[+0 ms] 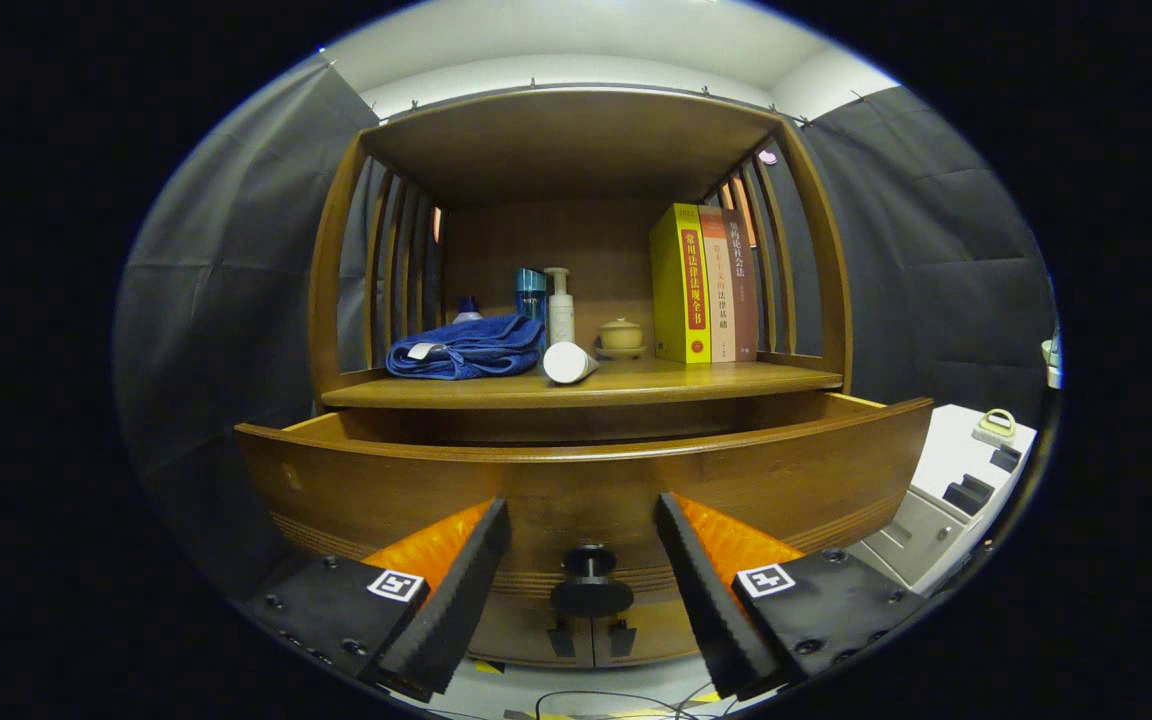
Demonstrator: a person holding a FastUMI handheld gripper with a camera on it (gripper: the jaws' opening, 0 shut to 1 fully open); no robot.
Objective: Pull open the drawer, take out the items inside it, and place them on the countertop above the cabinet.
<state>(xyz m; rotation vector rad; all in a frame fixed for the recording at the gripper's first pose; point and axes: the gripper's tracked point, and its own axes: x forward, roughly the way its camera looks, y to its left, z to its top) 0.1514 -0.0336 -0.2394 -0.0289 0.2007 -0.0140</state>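
Note:
The wooden drawer [576, 480] stands pulled out toward me, its curved front just ahead of my fingers. Its dark round knob [591, 585] sits between my fingertips, untouched. My gripper [583, 515] is open, fingers spread to either side of the knob. The drawer's inside is hidden behind its front. On the countertop [716, 380] above lie a folded blue towel [466, 350], a white tube [568, 362] on its side, a blue bottle [530, 293], a white pump bottle [560, 305], a small lidded cup [622, 337] and upright books [704, 285].
The cabinet has slatted side posts [331, 260] and a top shelf [576, 140] over the countertop. A white and grey box [956, 490] stands to the right of the drawer. Cables [616, 705] lie on the floor below the fingers.

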